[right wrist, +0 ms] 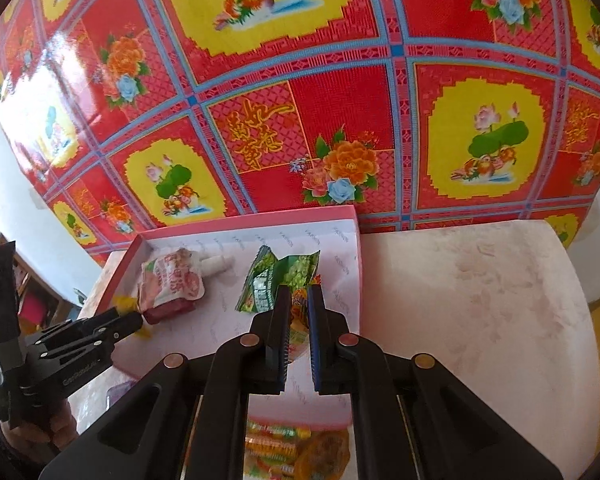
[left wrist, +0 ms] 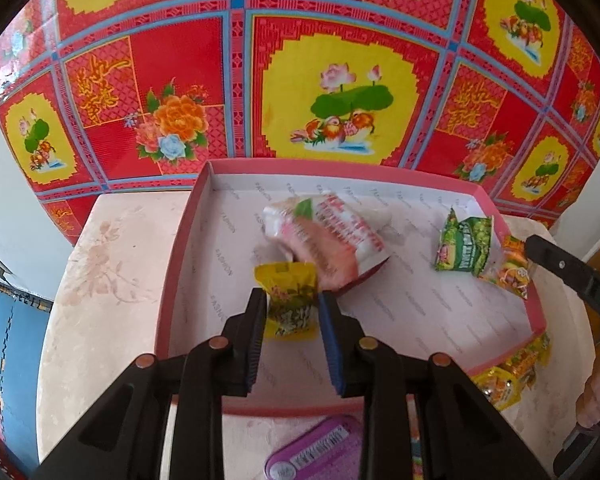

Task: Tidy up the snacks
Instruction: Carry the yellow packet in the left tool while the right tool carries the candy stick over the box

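Observation:
My left gripper is shut on a yellow snack packet, held low over the near left part of the pink box with white lining. In the box lie a pink spouted pouch and a green packet. In the right wrist view my right gripper is shut on an orange packet, just in front of the green packet over the box's right side. The left gripper shows at the left there, beside the pouch.
The box sits on a pale floral tabletop against a red patterned wall covering. A bag of orange and yellow sweets lies in front of the box, with a purple packet beside it. A hand holds the right gripper.

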`<state>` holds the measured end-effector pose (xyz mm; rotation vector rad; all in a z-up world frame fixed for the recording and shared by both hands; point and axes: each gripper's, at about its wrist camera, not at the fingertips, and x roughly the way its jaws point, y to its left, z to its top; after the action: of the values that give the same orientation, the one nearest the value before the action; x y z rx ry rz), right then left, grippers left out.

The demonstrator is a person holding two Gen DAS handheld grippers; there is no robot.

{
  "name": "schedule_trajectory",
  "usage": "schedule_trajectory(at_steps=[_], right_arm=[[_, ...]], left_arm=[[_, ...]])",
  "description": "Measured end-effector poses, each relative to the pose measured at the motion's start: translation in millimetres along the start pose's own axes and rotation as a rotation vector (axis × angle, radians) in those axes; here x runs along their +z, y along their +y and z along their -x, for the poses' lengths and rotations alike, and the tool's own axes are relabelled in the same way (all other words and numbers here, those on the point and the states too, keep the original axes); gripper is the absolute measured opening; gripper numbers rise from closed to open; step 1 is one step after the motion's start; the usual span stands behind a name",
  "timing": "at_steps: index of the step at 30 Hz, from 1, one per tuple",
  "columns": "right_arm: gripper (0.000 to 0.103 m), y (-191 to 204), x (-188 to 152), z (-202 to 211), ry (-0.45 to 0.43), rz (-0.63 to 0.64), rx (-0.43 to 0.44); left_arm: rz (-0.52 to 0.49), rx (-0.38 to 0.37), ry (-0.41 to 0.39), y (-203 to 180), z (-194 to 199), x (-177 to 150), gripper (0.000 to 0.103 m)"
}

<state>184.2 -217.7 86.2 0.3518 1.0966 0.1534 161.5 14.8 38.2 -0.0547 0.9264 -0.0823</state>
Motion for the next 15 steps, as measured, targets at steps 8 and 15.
schedule_trajectory(at_steps=[8,15], right_arm=[[0.01,1,5,-15,-0.007,0.0,0.008],[0.01,5,10,-24,-0.003,0.015,0.004]], left_arm=[[0.004,0.001,0.005,1,-11,5,0.028],[-0.004,0.001,-0.004,1,-20,8,0.028]])
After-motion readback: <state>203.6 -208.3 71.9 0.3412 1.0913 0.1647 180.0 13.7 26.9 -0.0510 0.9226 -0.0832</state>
